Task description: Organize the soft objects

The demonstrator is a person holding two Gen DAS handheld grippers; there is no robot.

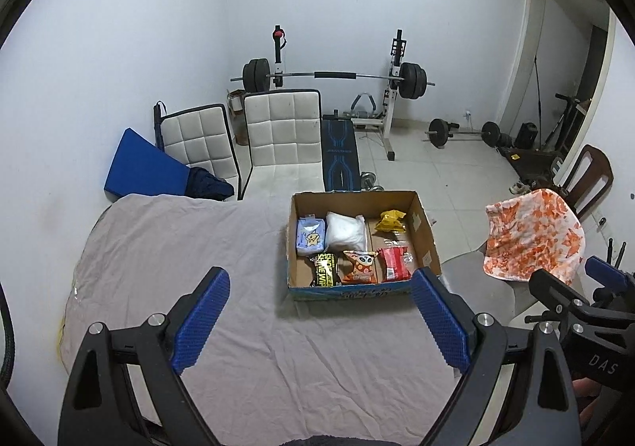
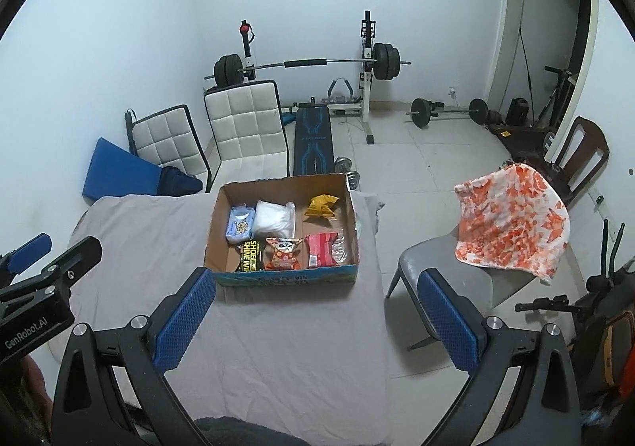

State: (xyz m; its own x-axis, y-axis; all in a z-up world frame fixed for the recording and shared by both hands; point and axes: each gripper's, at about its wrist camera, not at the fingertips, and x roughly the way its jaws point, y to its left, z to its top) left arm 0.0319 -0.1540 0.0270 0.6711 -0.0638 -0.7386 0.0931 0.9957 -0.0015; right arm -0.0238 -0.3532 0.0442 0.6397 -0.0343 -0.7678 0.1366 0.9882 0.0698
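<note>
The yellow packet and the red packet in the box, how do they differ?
The yellow packet sits in the far right part of the cardboard box, near its back wall; the red packet lies in the near right part, by the front wall. The yellow packet looks smaller and crumpled, the red packet larger and flatter, with a clear plastic part on its right side. Both lie inside the box, untouched by either gripper.

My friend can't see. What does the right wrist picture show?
An open cardboard box of soft packets sits on a grey sheet. In front, the right gripper is open and empty. An orange-and-white towel hangs over a chair to the right.
</note>
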